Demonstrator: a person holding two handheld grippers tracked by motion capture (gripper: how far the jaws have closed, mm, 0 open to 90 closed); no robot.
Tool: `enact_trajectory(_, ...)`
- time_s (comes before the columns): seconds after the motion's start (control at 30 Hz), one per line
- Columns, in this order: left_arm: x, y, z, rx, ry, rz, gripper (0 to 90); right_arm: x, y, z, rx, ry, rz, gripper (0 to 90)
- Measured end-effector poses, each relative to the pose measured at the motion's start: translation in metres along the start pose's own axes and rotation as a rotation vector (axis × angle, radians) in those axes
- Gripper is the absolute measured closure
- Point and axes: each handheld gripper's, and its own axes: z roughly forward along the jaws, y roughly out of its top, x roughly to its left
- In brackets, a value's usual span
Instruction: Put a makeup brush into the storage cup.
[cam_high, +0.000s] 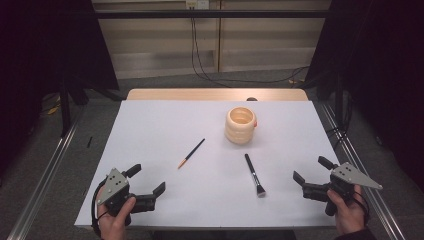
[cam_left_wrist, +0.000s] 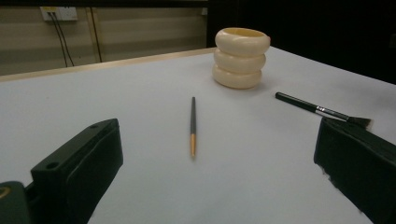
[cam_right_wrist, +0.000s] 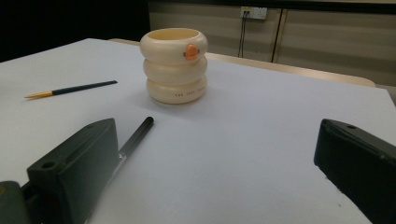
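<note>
Both my grippers sit low at the near edge of the white table (cam_high: 165, 125), nothing in either. My left gripper (cam_high: 148, 181) is at the near left corner, jaws spread wide, empty — in the left gripper view the thin pencil-like brush (cam_left_wrist: 192, 125) with the orange tip lies on the table ahead between the jaws, well apart from them. My right gripper (cam_high: 306, 172) is at the near right, jaws wide too, empty. The flat makeup brush (cam_high: 254, 174) lies just left of it, bristles toward me; in the right gripper view its black handle (cam_right_wrist: 136, 136) passes behind the left jaw, touching or not I cannot tell. The cream ribbed holder (cam_high: 240, 125) stands upright farther back, right of centre, apart from both brushes.
</note>
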Motion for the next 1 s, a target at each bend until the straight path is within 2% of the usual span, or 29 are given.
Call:
enact_trajectory(0.13, -0.001, 0.001, 0.002, 0.008, -0.019, 0.003, 1.4, -0.003, -0.001, 0.0, 0.004, 0.007, 0.02, 0.0)
enact_trajectory(0.5, -0.004, 0.002, 0.004, 0.005, -0.046, 0.009, 2.0, -0.002, -0.002, 0.001, 0.007, 0.02, 0.012, 0.0)
enact_trajectory(0.57, -0.004, 0.003, 0.004, 0.01, -0.027, 0.011, 1.9, -0.002, -0.002, 0.001, 0.014, 0.022, 0.014, 0.0)
enact_trajectory(0.67, -0.006, 0.003, 0.007, 0.03, -0.033, 0.009, 2.9, -0.001, -0.001, 0.001, 0.011, 0.024, 0.007, 0.0)
enact_trajectory(0.73, -0.006, 0.004, 0.008, 0.025, -0.041, 0.016, 2.6, 0.0, -0.002, 0.001, 0.012, 0.029, -0.003, 0.0)
enact_trajectory(0.93, -0.007, 0.008, 0.011, 0.023, -0.041, 0.009, 3.3, 0.0, -0.001, 0.0, 0.009, 0.035, 0.012, 0.0)
enact_trajectory(1.0, -0.007, 0.009, 0.014, 0.031, -0.054, 0.01, 3.3, 0.001, -0.002, -0.001, 0.004, 0.033, 0.001, 0.0)
